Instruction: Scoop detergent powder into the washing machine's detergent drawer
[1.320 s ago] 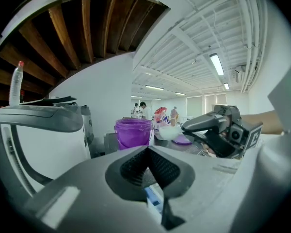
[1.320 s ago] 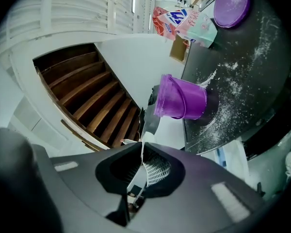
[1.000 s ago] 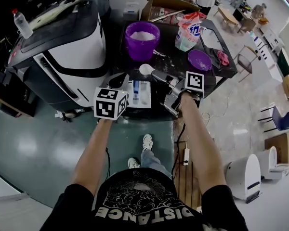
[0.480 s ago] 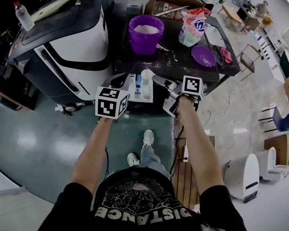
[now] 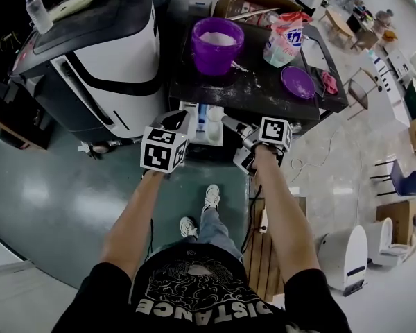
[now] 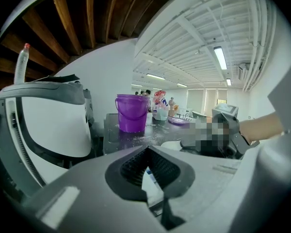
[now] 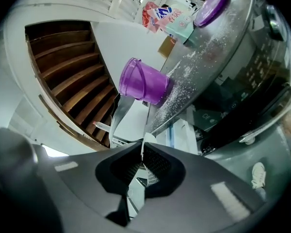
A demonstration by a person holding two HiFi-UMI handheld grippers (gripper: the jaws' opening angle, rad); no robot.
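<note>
Over the detergent drawer (image 5: 206, 136), scoop (image 7: 143, 142) tight in right gripper (image 7: 142, 152); left gripper (image 6: 148, 148) closed.

The head view looks steeply down from above the arms onto the table (image 5: 263, 92). The left gripper view sits low, facing level across the tabletop. The right gripper view, rolled sideways, looks up along the table's edge. All three share the bucket (image 5: 217, 45) (image 6: 132, 113) (image 7: 144, 87)
</note>
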